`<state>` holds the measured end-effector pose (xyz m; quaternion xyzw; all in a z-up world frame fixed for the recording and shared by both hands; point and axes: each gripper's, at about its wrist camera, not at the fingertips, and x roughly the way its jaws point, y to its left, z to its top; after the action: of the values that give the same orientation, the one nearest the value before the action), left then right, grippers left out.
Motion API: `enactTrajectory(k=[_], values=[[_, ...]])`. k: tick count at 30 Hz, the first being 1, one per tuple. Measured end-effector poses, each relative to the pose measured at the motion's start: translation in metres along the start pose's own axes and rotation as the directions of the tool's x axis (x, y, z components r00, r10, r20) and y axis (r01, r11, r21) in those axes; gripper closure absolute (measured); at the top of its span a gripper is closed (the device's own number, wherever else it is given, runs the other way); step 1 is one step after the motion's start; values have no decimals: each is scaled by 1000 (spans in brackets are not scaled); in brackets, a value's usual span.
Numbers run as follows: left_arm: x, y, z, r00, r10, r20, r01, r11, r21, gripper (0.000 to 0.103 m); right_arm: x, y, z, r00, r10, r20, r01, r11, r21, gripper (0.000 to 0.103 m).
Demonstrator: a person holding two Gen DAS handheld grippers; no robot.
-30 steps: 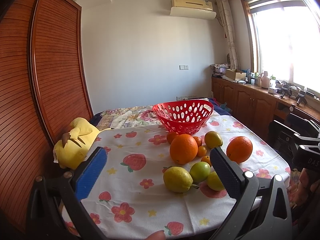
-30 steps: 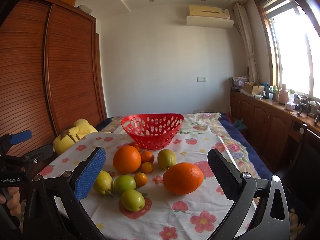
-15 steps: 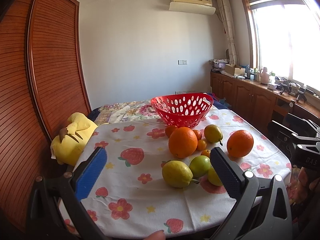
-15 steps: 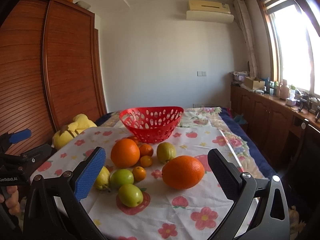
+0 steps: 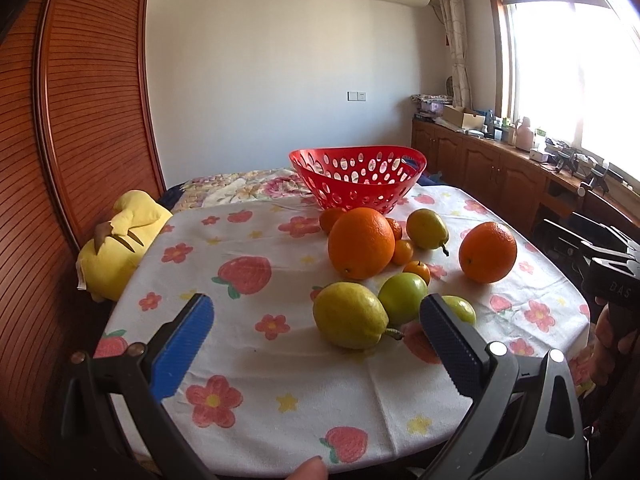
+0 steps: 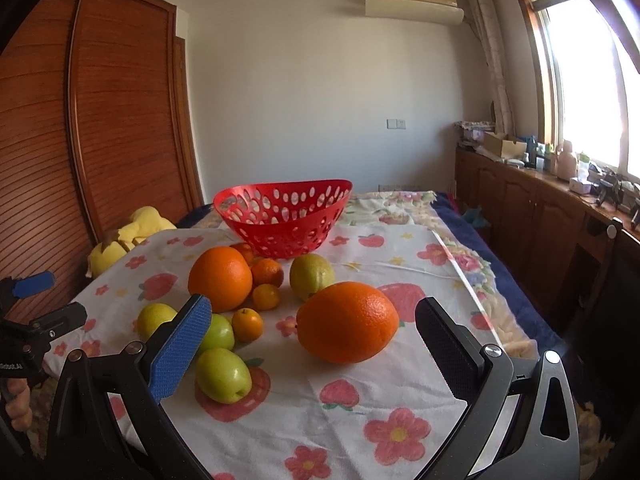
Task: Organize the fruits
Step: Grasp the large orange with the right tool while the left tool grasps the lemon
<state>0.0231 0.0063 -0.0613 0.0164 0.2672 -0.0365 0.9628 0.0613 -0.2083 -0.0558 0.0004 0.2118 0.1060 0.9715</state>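
Note:
An empty red perforated basket (image 5: 356,178) (image 6: 282,220) stands at the far side of the table. In front of it lie two large oranges (image 5: 361,243) (image 6: 347,322), several small tangerines (image 6: 247,324), green apples (image 6: 223,375) and yellow-green pears (image 5: 349,320). My left gripper (image 5: 316,340) is open and empty, just short of the nearest pear. My right gripper (image 6: 314,344) is open and empty, with the near orange between its fingers' line of sight.
The table has a white cloth (image 5: 248,360) with strawberries and flowers. A yellow plush toy (image 5: 120,240) lies at the table's left edge by a wooden wardrobe (image 5: 80,120). Wooden cabinets (image 6: 540,216) run along the right wall under the window.
Both grippers have moved forward and lower toward the fruit, which now looks larger. Both stay open. No fruit has moved.

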Motion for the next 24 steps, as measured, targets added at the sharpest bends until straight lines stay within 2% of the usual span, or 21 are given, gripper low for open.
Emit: enactTrajectory(k=[11,24], values=[[35,4,-5,996,-59,-73,58,998,-13,1,41,-13,-5,997,-4,-75,1,999,-43,2],[62,7,-9,986,-96,-134,92,995,-30,2,103,-22,-11,976,10,-218,-32,995,-96,3]])
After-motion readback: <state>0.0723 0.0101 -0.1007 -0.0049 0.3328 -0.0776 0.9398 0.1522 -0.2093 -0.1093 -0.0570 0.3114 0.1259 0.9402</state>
